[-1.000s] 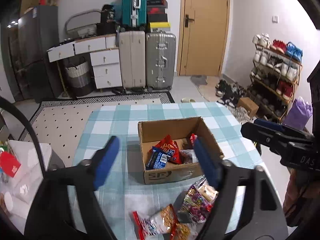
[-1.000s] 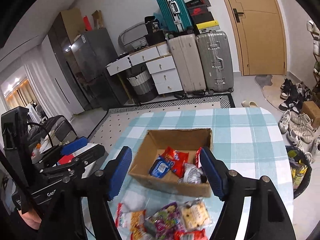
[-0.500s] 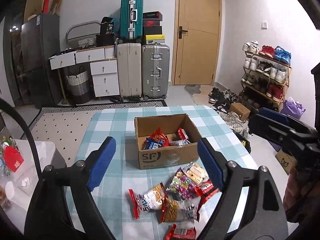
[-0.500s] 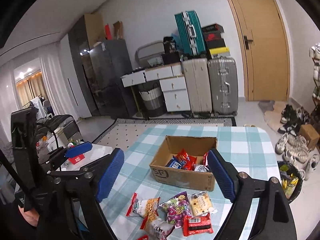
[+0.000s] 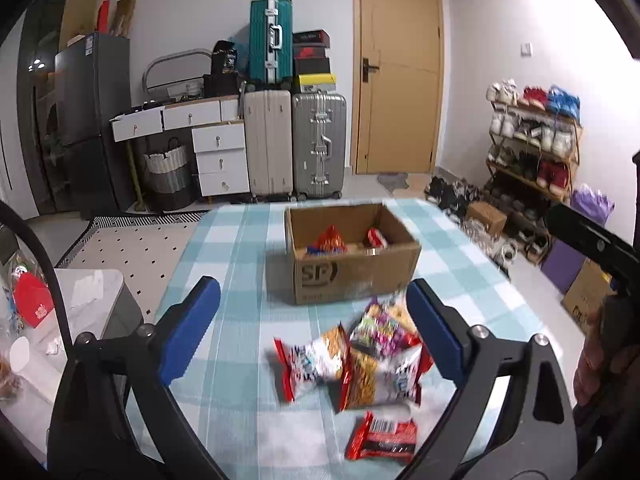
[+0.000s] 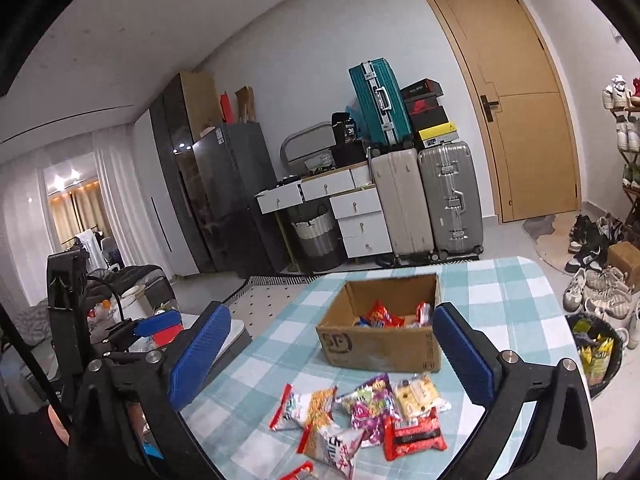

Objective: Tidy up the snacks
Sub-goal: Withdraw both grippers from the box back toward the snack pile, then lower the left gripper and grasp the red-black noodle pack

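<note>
Both grippers are hovering over the near edge of the checkered tabletop (image 5: 224, 248), and the left gripper (image 5: 312, 332) and right gripper (image 6: 332, 354) each have their jaws opening up wide with nothing pinched between them. The cardboard box (image 5: 352, 268) sits around the middle of the tabletop toward the far edge with a few snack packets already inside. A loose pile of snack packets (image 6: 360, 416) lies just in front of it, nearer the close edge, with a red packet (image 5: 380, 436) closest.

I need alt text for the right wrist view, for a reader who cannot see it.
The right gripper, empty and with its jaws opening, hangs over a checked table above a pile of snack packets. Behind the pile stands an open cardboard box with a few snacks inside.
</note>
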The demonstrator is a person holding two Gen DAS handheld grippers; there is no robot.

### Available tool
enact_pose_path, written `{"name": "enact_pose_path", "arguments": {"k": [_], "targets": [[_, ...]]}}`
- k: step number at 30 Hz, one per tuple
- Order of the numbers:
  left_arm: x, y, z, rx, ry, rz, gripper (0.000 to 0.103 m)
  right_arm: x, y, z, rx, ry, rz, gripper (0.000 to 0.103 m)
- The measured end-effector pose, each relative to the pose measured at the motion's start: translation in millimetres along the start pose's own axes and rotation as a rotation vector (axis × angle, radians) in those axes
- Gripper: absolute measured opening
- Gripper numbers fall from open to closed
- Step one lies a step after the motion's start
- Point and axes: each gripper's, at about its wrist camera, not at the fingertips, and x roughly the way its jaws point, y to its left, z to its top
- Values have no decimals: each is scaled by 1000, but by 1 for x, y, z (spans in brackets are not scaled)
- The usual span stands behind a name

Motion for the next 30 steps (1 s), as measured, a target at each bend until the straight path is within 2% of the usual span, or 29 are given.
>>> {"name": "enact_pose_path", "arguments": {"k": [2, 4, 8, 10, 14, 17, 22, 30], "targets": [[11, -4, -16, 23, 16, 24, 94, 3, -9, -17, 9, 3, -20, 103], [16, -7, -36, 15, 37, 16, 95, 8, -16, -33, 18, 14, -31, 103], [35, -6, -70, -24, 93, -5, 98, 23, -34, -64, 41, 94, -25, 103], [42, -7, -86, -34, 113, -16, 100, 34, -40, -72, 72, 148, 15, 103], [56, -8, -116, -62, 182, -106, 101, 37, -54, -79, 141, 172, 32, 103], [60, -16, -134, -68, 215, -155, 102, 36, -64, -78, 165, 161, -2, 103], [68, -33, -147, -52, 251, -153, 102, 33, -76, -78, 255, 173, 22, 103], [92, -62, -158, 48, 303, -128, 102, 39, -59, -82, 173, 210, 32, 103]]}}
